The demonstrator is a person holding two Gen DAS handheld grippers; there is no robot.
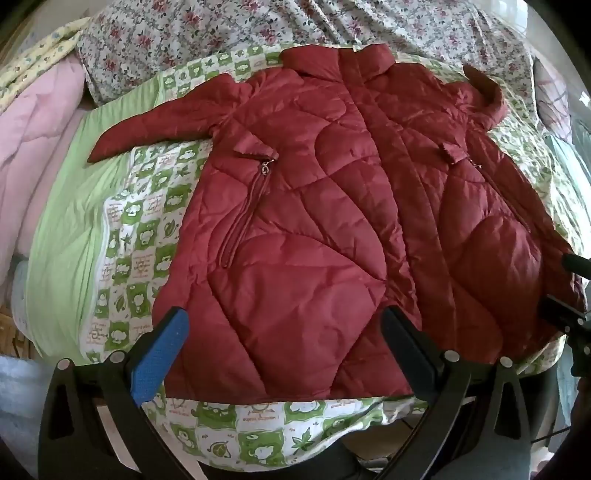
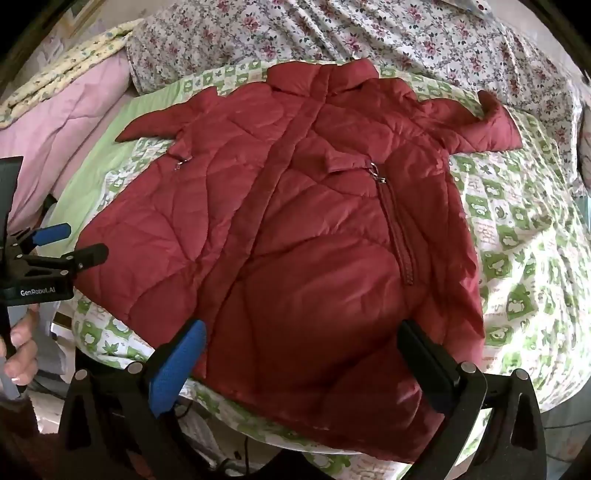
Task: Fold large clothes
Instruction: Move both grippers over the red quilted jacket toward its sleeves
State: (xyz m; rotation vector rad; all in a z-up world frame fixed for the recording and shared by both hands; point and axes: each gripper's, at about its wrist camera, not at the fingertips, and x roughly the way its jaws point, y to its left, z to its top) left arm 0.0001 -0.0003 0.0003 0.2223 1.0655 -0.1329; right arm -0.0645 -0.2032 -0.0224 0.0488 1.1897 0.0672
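1. The red quilted jacket (image 1: pixel 317 221) lies spread flat, front up, on the bed's green-checked quilt (image 1: pixel 133 236) — laid out ready for folding.
2. The left gripper (image 1: pixel 284 325) and right gripper (image 2: pixel 301 338) hover above its hem, jaws wide apart, holding nothing — likely poised to pinch the bottom edge.

Red quilted jacket (image 2: pixel 295 229) lies front-up and spread flat on the bed, on a green-and-white patterned quilt (image 2: pixel 517 236). Collar points to the far side, both sleeves stick out sideways near the top, placket runs down the middle. Zipped pocket (image 2: pixel 397 236) on the right half. Right claw (image 2: pixel 301 354) hangs over the near hem, jaws wide apart, nothing gripped; blue pad on its left finger. Left claw (image 2: pixel 74 242) at the left edge, jaws apart, just beside the jacket's left side; a hand (image 2: pixel 20 343) holds its handle. Floral sheet (image 2: pixel 369 33) beyond the collar, pink blanket (image 2: pixel 70 110) at far left.
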